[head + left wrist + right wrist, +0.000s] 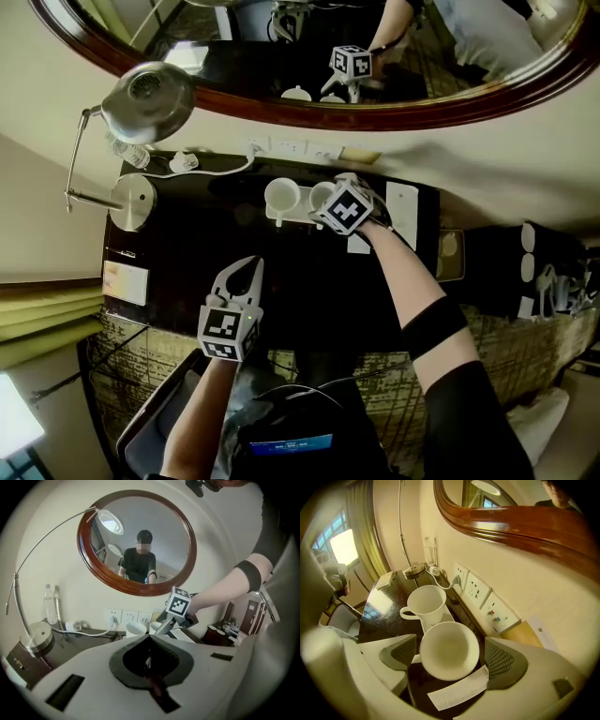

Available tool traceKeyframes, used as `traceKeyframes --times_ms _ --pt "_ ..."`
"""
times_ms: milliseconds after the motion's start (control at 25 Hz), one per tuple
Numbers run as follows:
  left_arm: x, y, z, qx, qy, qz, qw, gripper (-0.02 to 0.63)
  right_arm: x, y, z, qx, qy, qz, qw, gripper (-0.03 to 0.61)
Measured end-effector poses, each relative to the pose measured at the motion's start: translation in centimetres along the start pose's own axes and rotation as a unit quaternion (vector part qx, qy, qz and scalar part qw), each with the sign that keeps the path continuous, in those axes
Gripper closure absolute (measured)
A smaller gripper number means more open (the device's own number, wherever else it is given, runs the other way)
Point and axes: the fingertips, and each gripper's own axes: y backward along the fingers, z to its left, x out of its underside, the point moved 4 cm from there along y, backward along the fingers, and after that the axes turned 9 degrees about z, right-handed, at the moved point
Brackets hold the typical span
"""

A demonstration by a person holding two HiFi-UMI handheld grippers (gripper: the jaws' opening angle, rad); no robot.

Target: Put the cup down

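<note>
Two white cups stand on a dark table (300, 281) near the wall. The nearer cup (450, 649) (322, 194) sits upright between the jaws of my right gripper (450, 657) (342, 208), which points steeply down over it. The jaws stand wide and open, with the right pad clearly off the rim and the left pad close to the handle side. The farther cup (426, 603) (281, 197) stands on a small white tray (449, 616). My left gripper (246, 269) (149, 638) hovers shut and empty over the table's near part.
A paper slip (457, 691) lies just in front of the nearer cup. Wall sockets (286, 147), a white plug and cable (187, 161) and a desk lamp (141, 103) line the back. A white sheet (401, 202) lies to the right, and a round mirror (136, 541) hangs above.
</note>
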Motion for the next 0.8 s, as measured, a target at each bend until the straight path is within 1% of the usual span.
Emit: traceKeyframes --times_ms 80,160,240,400,520,680,800 --pt "0.2 -0.1 0.2 0.001 0.002 0.0 1.0 0.614 0.1 -0.6 0.1 -0.009 -0.003 0.005 1.0 0.087" --pt "0.6 -0.3 0.3 0.003 -0.002 0.003 1.0 0.614 0.0 -1.0 0.2 -0.012 0.004 0.012 1.0 0.089" --pt "0.7 -0.5 0.6 -0.003 0.001 0.004 1.0 0.614 -0.1 -1.4 0.2 -0.01 0.014 0.018 1.0 0.092" --pt "0.7 -0.6 0.1 0.002 -0.002 0.007 1.0 0.614 0.0 -2.0 0.3 -0.011 0.026 0.026 0.999 0.127" --pt "1.1 -0.5 0.3 -0.006 0.002 0.008 0.9999 0.614 0.2 -2.0 0.4 -0.014 0.029 0.027 0.999 0.131" --pt "1.3 -0.4 0.2 -0.003 0.0 0.013 0.9999 0.614 0.2 -2.0 0.4 -0.014 0.031 0.025 0.999 0.127" --pt "1.4 -0.3 0.6 -0.012 0.005 0.014 0.9998 0.614 0.0 -2.0 0.7 -0.012 0.035 0.022 0.999 0.127"
